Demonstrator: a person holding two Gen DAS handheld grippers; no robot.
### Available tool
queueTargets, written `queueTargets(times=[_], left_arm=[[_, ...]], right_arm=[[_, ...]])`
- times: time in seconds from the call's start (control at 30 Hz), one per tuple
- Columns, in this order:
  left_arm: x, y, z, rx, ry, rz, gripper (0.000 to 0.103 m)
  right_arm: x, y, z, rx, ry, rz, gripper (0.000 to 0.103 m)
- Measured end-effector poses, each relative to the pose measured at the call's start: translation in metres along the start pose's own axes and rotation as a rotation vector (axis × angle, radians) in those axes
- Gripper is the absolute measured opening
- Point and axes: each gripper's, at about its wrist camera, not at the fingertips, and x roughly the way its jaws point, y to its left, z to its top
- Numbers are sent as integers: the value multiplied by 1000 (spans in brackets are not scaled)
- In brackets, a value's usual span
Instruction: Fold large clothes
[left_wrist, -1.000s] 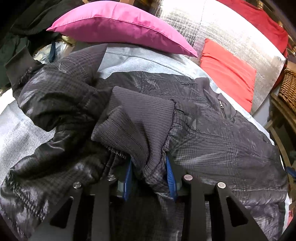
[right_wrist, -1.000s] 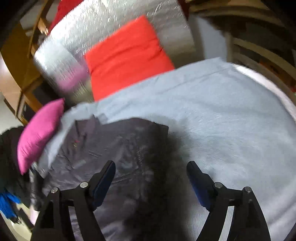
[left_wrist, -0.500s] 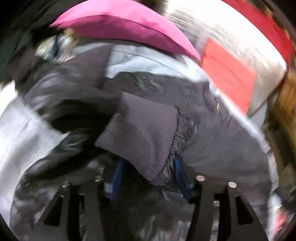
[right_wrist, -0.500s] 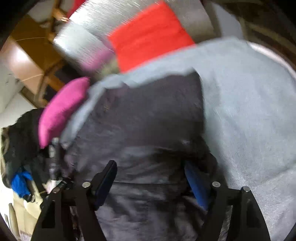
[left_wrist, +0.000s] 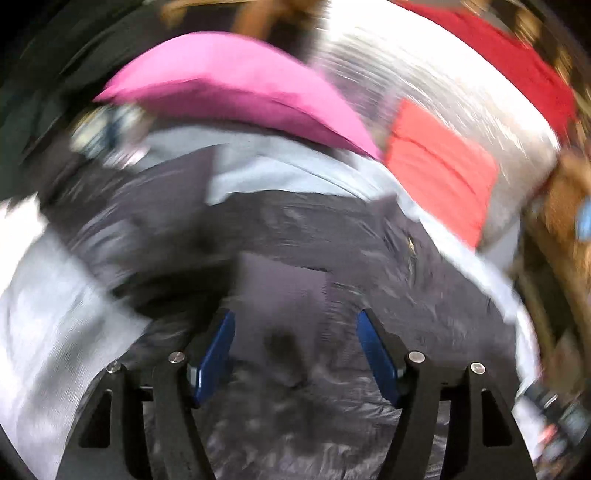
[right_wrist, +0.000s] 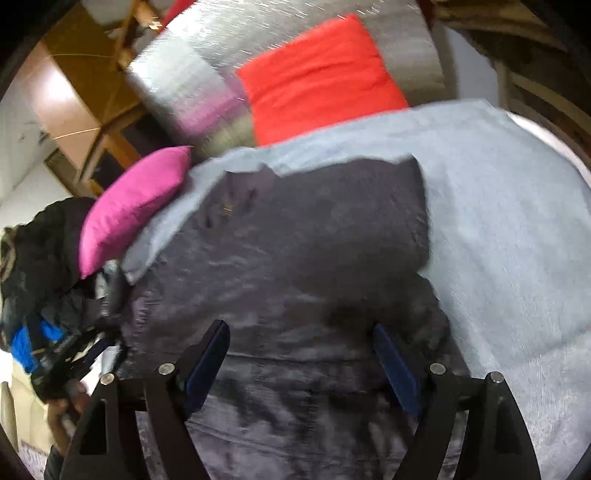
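A dark grey puffer jacket (left_wrist: 332, 240) lies spread on a light grey bed cover (right_wrist: 517, 240). Its ribbed knit cuff (left_wrist: 280, 288) lies on the jacket body just ahead of my left gripper (left_wrist: 295, 350), which is open and holds nothing. The left view is motion-blurred. In the right wrist view the jacket (right_wrist: 314, 258) fills the middle. My right gripper (right_wrist: 301, 365) is open and hovers over the jacket's lower part, with nothing between its blue pads (right_wrist: 395, 369).
A pink pillow (left_wrist: 236, 92) and a red pillow (left_wrist: 439, 166) lie at the head of the bed against a silver quilted backrest (left_wrist: 424, 81). Dark and blue clothes (right_wrist: 33, 295) pile at the left. Wooden furniture (right_wrist: 92, 92) stands behind.
My left gripper has opened and let go of the knit cuff, which now lies on the jacket. My right gripper has moved left, over the jacket, still open.
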Motion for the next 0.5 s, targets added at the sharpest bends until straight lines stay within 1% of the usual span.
queueTargets(times=[0.03,0.07,0.1,0.13,0.17,0.2,0.23,0.27,0.3,0.37,0.4,0.43,0.47,0.5], left_arm=[[14,-9,-2,68,37,57,69],[33,-10,-5,100,97,139,69],[48,-6,-8,99,149,180,69],[57,-4,-12,116,151,185,72],[56,-8,-13,152,120,199,74],[54,-16,-14,208,114,229,74],[49,-20,-13,225,118,226,73],[42,-20,-11,216,112,209,73],[30,-17,-7,186,81,169,73],[9,-6,-4,138,12,123,74],[3,-1,-2,129,-18,141,74],[4,-1,-4,132,-19,161,75],[16,3,-6,156,23,207,75],[34,5,-9,190,94,273,75]], right_arm=[[2,5,0,-22,2,3,83],[6,9,0,-46,15,0,83],[14,11,-3,-52,37,-19,83],[26,5,-6,-44,75,-56,83],[38,-2,-10,-30,112,-86,83],[45,-7,-13,-30,124,-92,83],[46,-5,-13,-45,112,-107,83],[43,1,-12,-58,102,-128,83],[38,7,-10,-59,92,-123,83],[21,20,-6,-65,35,-59,83],[17,25,-5,-77,20,-50,83],[12,29,-6,-99,3,-52,83],[11,31,-7,-113,-1,-64,83],[16,30,-9,-114,17,-78,83]])
